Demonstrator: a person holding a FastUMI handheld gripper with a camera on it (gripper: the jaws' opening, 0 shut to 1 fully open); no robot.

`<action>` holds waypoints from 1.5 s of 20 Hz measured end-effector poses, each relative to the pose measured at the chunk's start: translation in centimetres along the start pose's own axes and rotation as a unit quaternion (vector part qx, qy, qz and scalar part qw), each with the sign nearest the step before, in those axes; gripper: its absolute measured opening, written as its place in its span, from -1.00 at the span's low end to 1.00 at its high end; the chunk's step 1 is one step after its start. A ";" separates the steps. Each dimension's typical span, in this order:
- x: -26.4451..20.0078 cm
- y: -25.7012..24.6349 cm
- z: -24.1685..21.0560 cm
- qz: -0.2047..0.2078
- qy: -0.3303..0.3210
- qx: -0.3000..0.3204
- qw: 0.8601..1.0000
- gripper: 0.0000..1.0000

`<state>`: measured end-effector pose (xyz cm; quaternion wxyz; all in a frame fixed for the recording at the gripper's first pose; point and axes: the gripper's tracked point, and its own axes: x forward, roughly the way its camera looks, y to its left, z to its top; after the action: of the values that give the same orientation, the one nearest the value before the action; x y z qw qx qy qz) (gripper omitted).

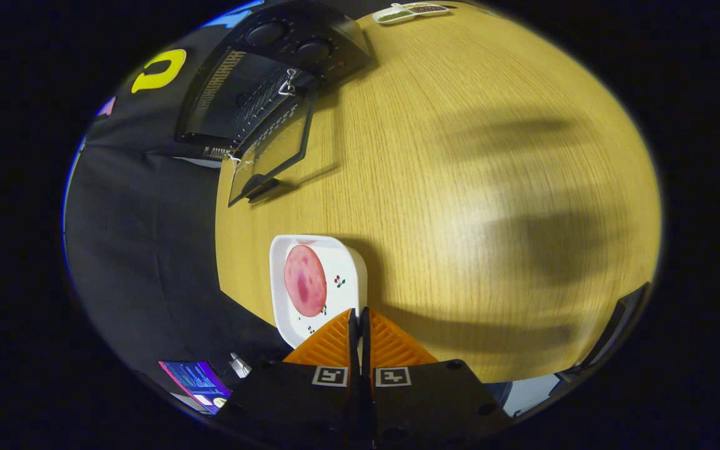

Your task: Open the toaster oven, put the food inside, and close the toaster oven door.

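Gripper (359, 315) clamping the white plate's (347, 265) rim.
The plate is carrying a pink meat slice (305, 280); beyond the plate, the toaster oven (260, 87) is standing open on the surface (472, 187).

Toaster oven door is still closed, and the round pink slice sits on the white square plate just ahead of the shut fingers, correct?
Not quite: the gripper view shows the black toaster oven with its glass door open. The round pink slice does sit on the white square plate, ahead of the shut gripper.

Wooden table (460, 187), black cloth wall (141, 250)
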<state>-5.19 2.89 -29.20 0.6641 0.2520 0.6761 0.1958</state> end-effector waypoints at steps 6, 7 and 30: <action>-0.2 4.1 0.5 0.036 -0.064 0.051 0.996 -0.96; 0.1 4.8 0.6 0.039 -0.072 0.056 0.995 -0.96; 2.6 17.0 4.3 0.077 -0.259 0.214 0.939 -0.96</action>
<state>0.50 17.65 -21.24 0.7292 0.4815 0.4856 0.0249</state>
